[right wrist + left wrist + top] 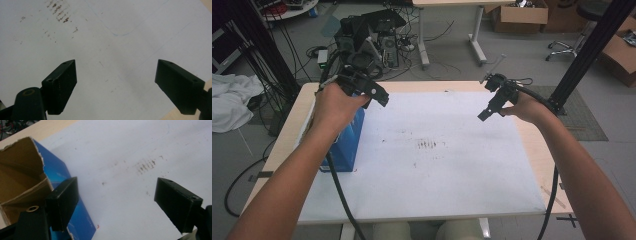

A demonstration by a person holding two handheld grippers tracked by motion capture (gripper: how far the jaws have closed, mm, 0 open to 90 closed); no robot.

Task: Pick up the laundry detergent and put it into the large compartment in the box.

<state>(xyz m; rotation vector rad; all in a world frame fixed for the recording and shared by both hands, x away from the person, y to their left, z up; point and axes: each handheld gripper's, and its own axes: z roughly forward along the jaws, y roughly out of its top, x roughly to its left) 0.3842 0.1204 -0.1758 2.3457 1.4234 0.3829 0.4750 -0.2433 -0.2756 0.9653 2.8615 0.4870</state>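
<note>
A blue cardboard box (347,142) stands on the left part of the white sheet (432,165), its torn top open and brown inside (20,182). My left gripper (379,96) hovers above the box's far right corner, jaws wide apart with nothing between them (115,205). My right gripper (490,107) hangs over the sheet's right side, tilted down, open and empty (116,86). Both are held off the surface.
The wooden table (542,150) shows around the sheet, which bears dark smudges (428,145) at its middle. Cables trail from both grippers toward the front edge. Black equipment (362,40) sits on the floor behind the table.
</note>
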